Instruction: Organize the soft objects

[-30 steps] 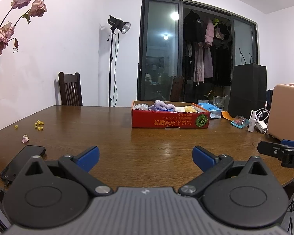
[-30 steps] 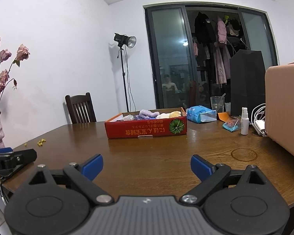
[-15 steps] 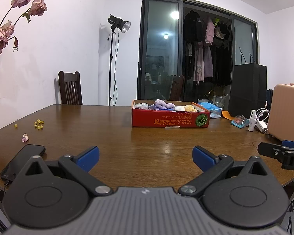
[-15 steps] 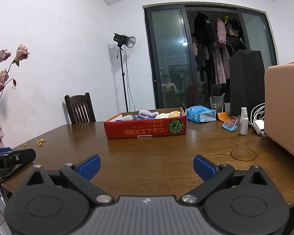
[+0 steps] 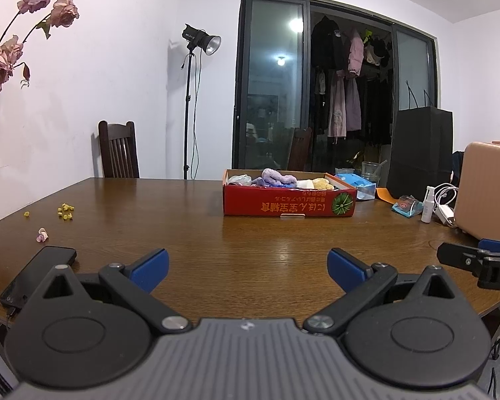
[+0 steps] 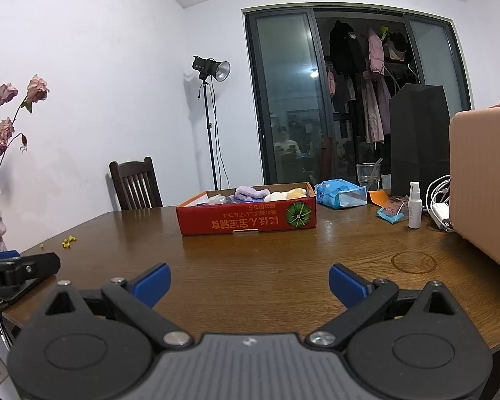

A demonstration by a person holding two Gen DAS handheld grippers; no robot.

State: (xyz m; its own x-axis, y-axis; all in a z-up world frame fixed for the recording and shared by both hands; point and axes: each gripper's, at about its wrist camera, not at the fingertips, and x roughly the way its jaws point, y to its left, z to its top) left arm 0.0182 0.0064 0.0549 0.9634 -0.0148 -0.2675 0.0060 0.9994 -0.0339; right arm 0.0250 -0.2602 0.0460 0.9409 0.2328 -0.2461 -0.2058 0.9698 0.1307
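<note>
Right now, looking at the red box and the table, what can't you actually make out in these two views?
- Left wrist view: the red box's near wall hides its floor, so only the tops of the soft items show.
- Left wrist view: the left gripper's body covers part of the black phone.
- Right wrist view: the frame edge crops the tan case.

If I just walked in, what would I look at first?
Probably the bright red box in the middle of the wooden table, filled with soft things like a fluffy purple cloth and a yellow one. Next, the two open tools near you: the left tool and the right tool, both with blue tips and holding nothing. Dried pink roses lean in at the far left.
</note>
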